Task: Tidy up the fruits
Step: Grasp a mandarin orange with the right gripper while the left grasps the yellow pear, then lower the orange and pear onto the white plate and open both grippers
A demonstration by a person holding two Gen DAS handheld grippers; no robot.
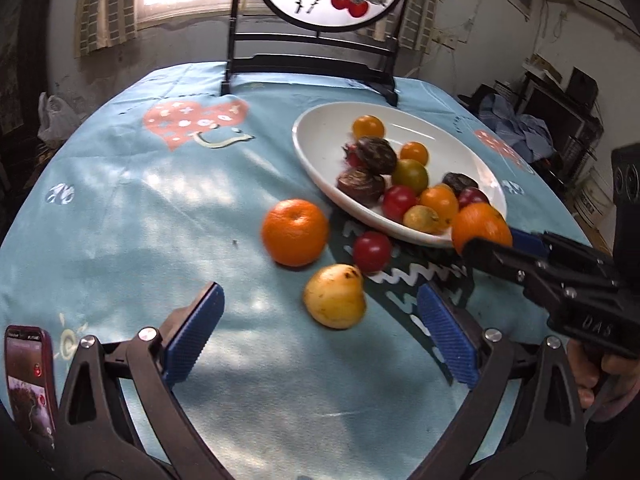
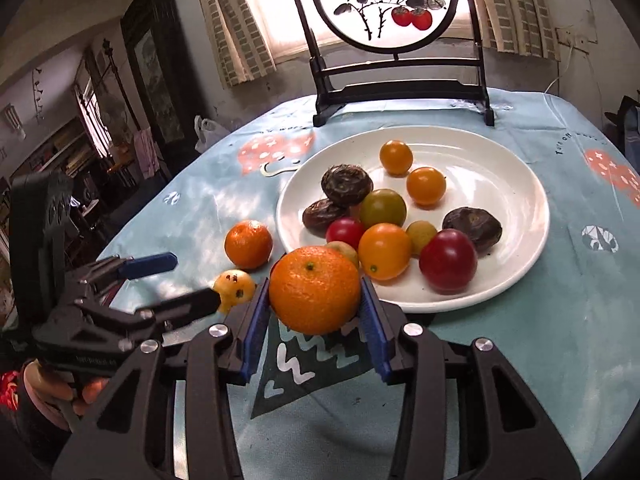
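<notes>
A white plate (image 1: pixel 320 128) (image 2: pixel 516 184) holds several small tomatoes and dark wrinkled fruits. My right gripper (image 2: pixel 315 292) is shut on an orange (image 2: pixel 314 290) just in front of the plate's near rim; it also shows in the left wrist view (image 1: pixel 482 224). On the cloth lie a second orange (image 1: pixel 295 232) (image 2: pixel 248 244), a red tomato (image 1: pixel 371 251) and a yellow pear (image 1: pixel 335 295) (image 2: pixel 234 286). My left gripper (image 1: pixel 320 332) is open and empty, with the pear just ahead between its fingers.
A black wooden stand with a round painted screen (image 1: pixel 320 40) (image 2: pixel 400 60) stands at the table's far edge. A phone (image 1: pixel 30 376) is mounted at the lower left. The table is covered by a blue patterned cloth (image 1: pixel 120 208).
</notes>
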